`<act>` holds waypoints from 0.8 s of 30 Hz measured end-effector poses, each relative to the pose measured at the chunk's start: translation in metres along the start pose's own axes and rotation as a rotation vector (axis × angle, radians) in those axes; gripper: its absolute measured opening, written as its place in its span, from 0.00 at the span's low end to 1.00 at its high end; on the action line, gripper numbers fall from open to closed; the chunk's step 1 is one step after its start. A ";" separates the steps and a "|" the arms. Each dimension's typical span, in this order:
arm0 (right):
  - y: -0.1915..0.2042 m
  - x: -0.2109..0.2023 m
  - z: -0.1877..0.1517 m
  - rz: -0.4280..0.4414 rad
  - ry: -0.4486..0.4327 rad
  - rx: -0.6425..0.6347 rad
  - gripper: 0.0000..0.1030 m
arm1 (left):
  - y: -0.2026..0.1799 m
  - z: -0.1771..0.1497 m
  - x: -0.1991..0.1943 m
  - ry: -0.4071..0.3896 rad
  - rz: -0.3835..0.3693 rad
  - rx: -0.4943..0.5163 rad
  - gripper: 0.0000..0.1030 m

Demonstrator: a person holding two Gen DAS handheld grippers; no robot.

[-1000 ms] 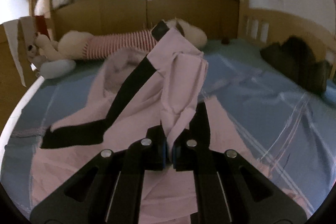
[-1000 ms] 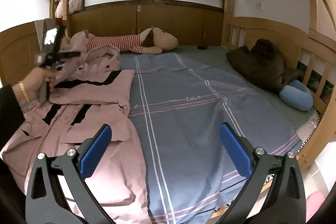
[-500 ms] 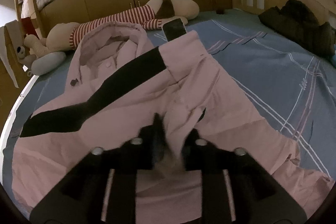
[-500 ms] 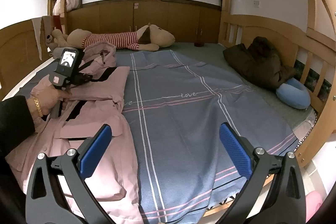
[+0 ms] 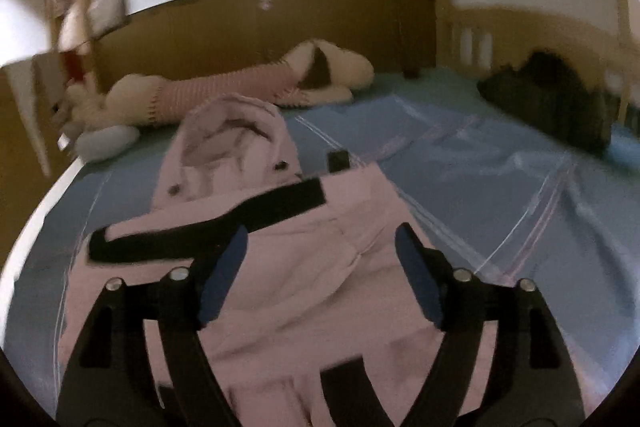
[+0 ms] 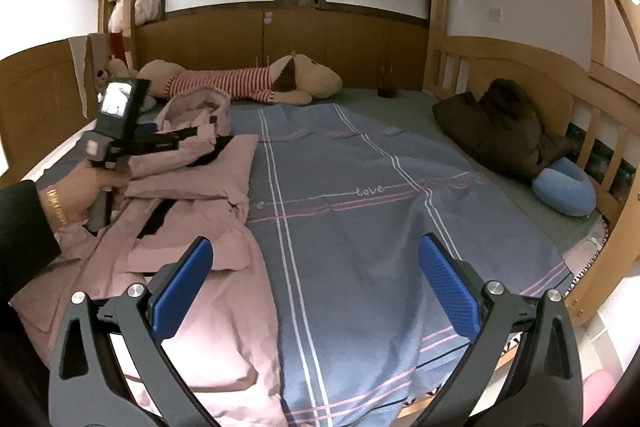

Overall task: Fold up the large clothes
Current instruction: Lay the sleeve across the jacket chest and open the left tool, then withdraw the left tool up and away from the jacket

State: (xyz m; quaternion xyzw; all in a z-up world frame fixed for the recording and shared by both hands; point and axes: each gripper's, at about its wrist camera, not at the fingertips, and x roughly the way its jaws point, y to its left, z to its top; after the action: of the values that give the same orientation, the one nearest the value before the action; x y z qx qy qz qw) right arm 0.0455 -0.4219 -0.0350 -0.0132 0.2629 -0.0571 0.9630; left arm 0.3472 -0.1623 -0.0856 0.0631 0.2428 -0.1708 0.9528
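A large pink hooded jacket with black stripes lies on the left side of the bed, one sleeve folded across its body. It also shows in the right wrist view. My left gripper is open and empty just above the folded sleeve. It also shows in the right wrist view, held in a hand over the jacket. My right gripper is open and empty, near the bed's front edge, beside the jacket's hem.
A blue striped sheet covers the bed. A long plush dog in a striped shirt lies by the headboard. A dark coat and a blue cushion sit by the wooden rail at right.
My left gripper carried the sleeve down across the jacket, laid it flat and let go; its jaws went from shut to open. My right gripper stayed open and barely moved.
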 end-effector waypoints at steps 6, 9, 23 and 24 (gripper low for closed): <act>0.009 0.001 0.005 0.038 -0.019 0.027 0.99 | 0.028 -0.011 -0.093 0.034 0.006 -0.064 0.86; 0.015 0.003 0.006 0.061 -0.028 0.041 0.99 | 0.045 -0.019 -0.159 -0.014 0.060 -0.037 0.91; 0.041 0.007 0.011 0.086 -0.009 0.038 0.99 | 0.100 -0.087 -0.266 0.024 0.140 -0.095 0.98; 0.043 0.005 0.011 0.087 -0.014 0.042 0.99 | 0.102 -0.090 -0.260 0.043 0.130 -0.105 0.97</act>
State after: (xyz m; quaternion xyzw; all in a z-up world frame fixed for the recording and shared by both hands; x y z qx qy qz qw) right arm 0.0601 -0.3797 -0.0309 0.0181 0.2551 -0.0206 0.9665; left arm 0.1296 0.0281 -0.0341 0.0323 0.2671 -0.0944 0.9585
